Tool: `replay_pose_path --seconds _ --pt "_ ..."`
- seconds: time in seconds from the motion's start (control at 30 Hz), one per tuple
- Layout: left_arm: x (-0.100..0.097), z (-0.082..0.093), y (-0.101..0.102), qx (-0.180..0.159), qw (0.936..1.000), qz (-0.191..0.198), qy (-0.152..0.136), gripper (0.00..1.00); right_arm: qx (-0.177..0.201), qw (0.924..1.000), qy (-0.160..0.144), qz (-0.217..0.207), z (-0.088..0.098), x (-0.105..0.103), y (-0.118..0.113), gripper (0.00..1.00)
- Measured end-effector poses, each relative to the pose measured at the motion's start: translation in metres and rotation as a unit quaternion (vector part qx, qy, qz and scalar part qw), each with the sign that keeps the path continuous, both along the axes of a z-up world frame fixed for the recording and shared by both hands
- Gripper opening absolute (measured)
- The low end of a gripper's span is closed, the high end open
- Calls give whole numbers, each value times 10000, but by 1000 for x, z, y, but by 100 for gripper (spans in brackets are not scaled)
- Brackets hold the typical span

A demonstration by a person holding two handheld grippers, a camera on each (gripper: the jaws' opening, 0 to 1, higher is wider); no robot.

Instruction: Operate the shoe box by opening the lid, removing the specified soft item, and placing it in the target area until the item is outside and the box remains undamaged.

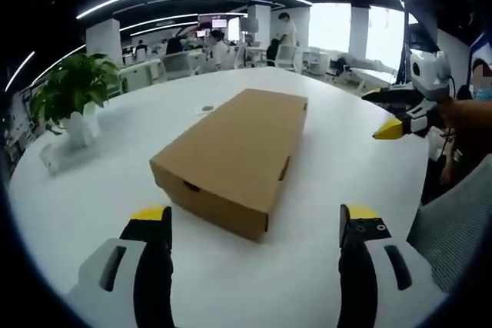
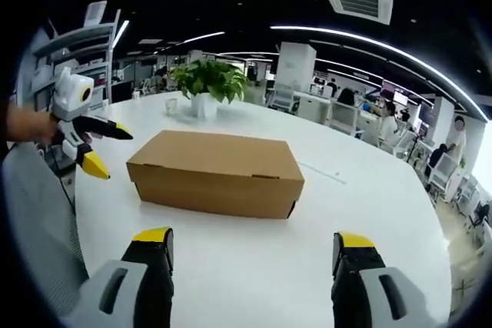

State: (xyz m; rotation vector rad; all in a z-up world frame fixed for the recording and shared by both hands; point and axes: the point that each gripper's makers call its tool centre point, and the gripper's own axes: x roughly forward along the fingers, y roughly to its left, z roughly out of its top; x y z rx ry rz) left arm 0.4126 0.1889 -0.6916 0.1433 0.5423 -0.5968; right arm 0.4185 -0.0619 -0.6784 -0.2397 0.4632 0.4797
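Lid closed, both tools waiting

One white counter [image 1: 92, 190], one closed cardboard shoe box [image 1: 231, 147] lying mid-counter, one potted plant [image 1: 71, 94] beyond. Two tools: left tool [image 1: 255, 228] spread, empty; right tool [image 2: 252, 255] spread, empty. Best bet: steady the box base with one tool, lift the front lid edge gently with the other, avoid creasing cardboard.
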Motion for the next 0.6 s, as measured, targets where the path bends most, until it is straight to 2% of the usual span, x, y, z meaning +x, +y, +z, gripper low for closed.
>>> replay_pose_path --seconds 0.27,0.6 --pt "3 -8 -3 -8 9999 79 90 85 79 9998 46 162 -4 15 -2 78" --pt "8 -14 -3 1 9996 225 167 79 -137 9981 -24 598 -8 32 1 75"
